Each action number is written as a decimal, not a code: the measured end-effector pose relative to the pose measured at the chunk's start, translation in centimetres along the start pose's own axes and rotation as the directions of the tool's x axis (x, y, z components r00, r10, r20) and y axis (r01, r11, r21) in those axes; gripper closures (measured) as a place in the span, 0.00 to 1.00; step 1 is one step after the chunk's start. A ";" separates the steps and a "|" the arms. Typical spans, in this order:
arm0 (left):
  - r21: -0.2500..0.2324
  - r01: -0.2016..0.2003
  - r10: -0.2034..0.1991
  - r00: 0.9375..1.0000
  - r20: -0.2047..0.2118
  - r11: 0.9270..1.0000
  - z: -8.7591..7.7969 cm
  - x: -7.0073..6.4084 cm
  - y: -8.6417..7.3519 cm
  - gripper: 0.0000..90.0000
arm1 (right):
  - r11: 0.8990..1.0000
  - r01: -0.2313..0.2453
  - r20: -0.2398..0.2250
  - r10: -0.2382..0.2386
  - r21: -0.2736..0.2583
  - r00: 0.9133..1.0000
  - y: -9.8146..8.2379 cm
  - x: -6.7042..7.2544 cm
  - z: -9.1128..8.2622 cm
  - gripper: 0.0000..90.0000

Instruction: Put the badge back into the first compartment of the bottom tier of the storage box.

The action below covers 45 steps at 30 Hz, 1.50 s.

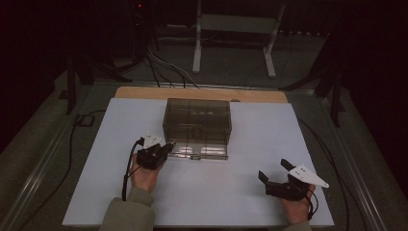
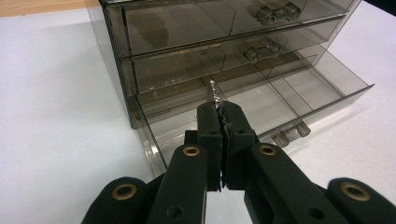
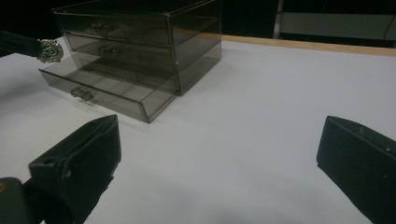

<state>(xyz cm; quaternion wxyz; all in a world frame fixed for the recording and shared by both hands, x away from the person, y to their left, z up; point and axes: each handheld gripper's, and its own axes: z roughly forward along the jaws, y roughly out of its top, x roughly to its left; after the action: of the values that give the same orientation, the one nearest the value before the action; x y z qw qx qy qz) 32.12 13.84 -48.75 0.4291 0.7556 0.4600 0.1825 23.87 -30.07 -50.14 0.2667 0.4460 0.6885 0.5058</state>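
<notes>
A smoky clear drawer box [image 1: 197,118] with three drawers stands at the back middle of the white board. Its bottom drawer [image 1: 199,150] is pulled out and shows bare divided compartments [image 2: 280,93]. My left gripper [image 1: 168,146] hovers at that drawer's left end, shut on a small silver ornament with a green face [image 3: 49,50]. In the left gripper view the ornament [image 2: 214,95] shows edge-on above the jaw tips [image 2: 220,109]. My right gripper [image 1: 273,169] rests at the front right, open and holding nothing [image 3: 219,149].
The white board [image 1: 216,192] lies on a wooden table whose edge [image 1: 202,93] shows at the back. The two upper drawers [image 2: 187,28] are closed. A white metal frame [image 1: 231,24] and cables [image 1: 163,67] stand on the dark floor beyond.
</notes>
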 end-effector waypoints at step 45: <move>0.046 0.019 -0.020 1.000 0.024 0.999 1.7 0.7 0.1 0.99 | 1.000 0.004 -0.006 -0.004 0.006 1.000 0.0 0.0 0.2 0.00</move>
<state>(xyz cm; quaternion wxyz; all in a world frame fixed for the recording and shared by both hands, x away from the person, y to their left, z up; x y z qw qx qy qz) 33.67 13.63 -49.72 0.4189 0.7631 0.4661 0.1584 23.98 -29.98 -50.23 0.2644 0.4437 0.6918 0.5046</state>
